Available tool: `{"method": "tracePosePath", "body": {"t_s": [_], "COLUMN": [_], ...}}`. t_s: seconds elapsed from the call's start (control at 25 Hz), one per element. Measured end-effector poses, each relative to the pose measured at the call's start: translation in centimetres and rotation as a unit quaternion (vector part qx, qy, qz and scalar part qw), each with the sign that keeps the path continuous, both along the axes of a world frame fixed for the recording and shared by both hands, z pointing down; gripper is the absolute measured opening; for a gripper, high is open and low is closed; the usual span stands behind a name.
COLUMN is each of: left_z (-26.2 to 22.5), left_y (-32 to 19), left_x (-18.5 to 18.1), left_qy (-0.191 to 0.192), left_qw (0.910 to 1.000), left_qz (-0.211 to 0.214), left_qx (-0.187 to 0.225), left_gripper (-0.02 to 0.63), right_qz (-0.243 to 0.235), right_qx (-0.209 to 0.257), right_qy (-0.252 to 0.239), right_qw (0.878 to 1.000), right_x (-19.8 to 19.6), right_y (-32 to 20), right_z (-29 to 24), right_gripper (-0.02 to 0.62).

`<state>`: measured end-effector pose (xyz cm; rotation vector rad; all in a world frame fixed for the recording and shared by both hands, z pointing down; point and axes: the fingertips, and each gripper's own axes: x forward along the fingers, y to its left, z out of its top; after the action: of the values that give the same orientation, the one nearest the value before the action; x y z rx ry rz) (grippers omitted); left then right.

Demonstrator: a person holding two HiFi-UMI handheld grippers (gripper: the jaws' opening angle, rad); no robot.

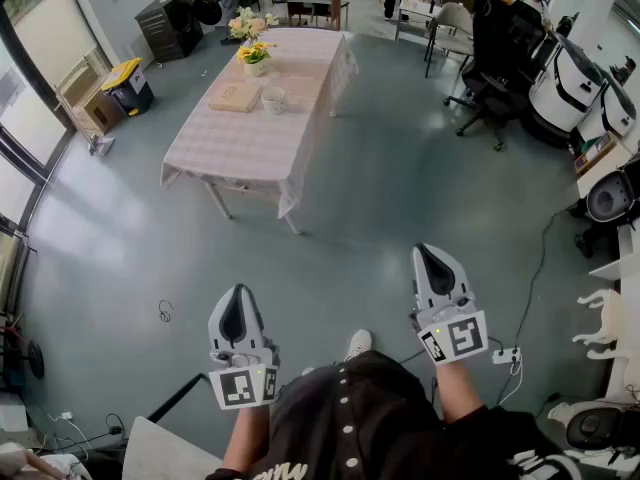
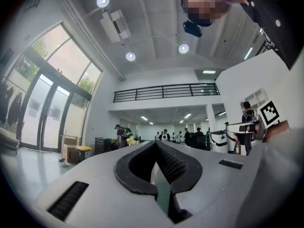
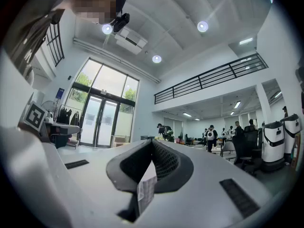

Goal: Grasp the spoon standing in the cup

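Since it stands far off, spoon: too small to make out; long axis and heading cannot be told.
Cup (image 1: 272, 99): one, white, round, on the table (image 1: 250, 148), at eleven o'clock, well apart from both claws.
Table: one, long, draped in pale cloth.
Left gripper (image 1: 238, 293): grey jaws closed, empty.
Right gripper (image 1: 431, 253): grey jaws closed, empty.

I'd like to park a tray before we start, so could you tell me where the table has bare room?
The table is bare over its near half, from the board and cup to the near edge, and along the right edge beside the cup. The far left corner is crowded by the flowers.
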<state>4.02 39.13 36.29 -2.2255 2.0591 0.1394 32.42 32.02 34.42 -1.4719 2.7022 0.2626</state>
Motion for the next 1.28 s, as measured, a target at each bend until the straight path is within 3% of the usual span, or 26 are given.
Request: {"method": "tracePosePath", "body": {"t_s": [0.44, 0.8, 1.28], "left_z": [-0.3, -0.5, 0.1], "left_y": [0.1, 0.5, 0.4], "left_x": [0.3, 0.7, 1.0], "left_qy": [0.001, 0.001, 0.002], "left_qw": [1.0, 1.0, 1.0], "left_qz": [-0.001, 0.001, 0.004], "left_qx": [0.002, 0.0, -0.004], "left_gripper": [0.017, 0.017, 0.017], "right_qz": [-0.027, -0.021, -0.028], "right_qx": [-0.007, -0.01, -0.007], "right_qy": [-0.025, -0.021, -0.023], "right_qw": [0.999, 0.999, 0.999], "right_x": [-0.2, 0.0, 0.0], "right_y": [0.3, 0.8, 1.0], "right_z": [-0.1, -0.2, 0.0], "right_gripper": [-0.015, -0.014, 0.052]}}
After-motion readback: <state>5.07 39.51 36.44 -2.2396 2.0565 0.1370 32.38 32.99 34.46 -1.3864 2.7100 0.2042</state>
